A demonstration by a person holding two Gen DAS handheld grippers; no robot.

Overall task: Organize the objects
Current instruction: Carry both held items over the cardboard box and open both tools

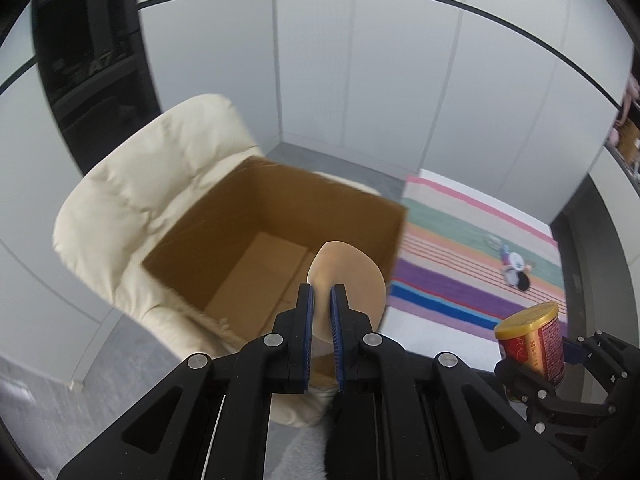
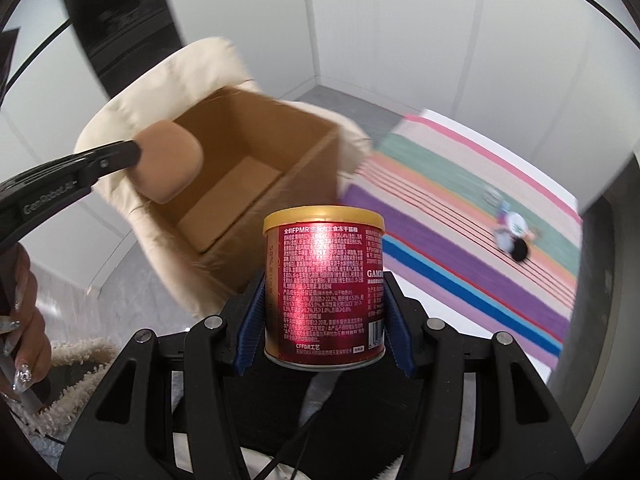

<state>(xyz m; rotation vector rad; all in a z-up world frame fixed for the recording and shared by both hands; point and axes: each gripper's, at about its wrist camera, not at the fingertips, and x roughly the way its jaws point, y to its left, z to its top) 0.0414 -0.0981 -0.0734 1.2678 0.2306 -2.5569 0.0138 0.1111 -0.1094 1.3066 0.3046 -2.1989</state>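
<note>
A cream padded chair [image 1: 132,200] held an open cardboard box [image 1: 280,216] on its seat, beside a striped rug [image 1: 472,264] with a small toy [image 1: 516,268] on it. The right gripper [image 2: 324,312] was clamped on an upright red can [image 2: 324,280] with a gold lid. The left gripper [image 1: 322,300], nearly closed, pinched a tan soft pad [image 1: 348,276] over the box's near edge.
</note>
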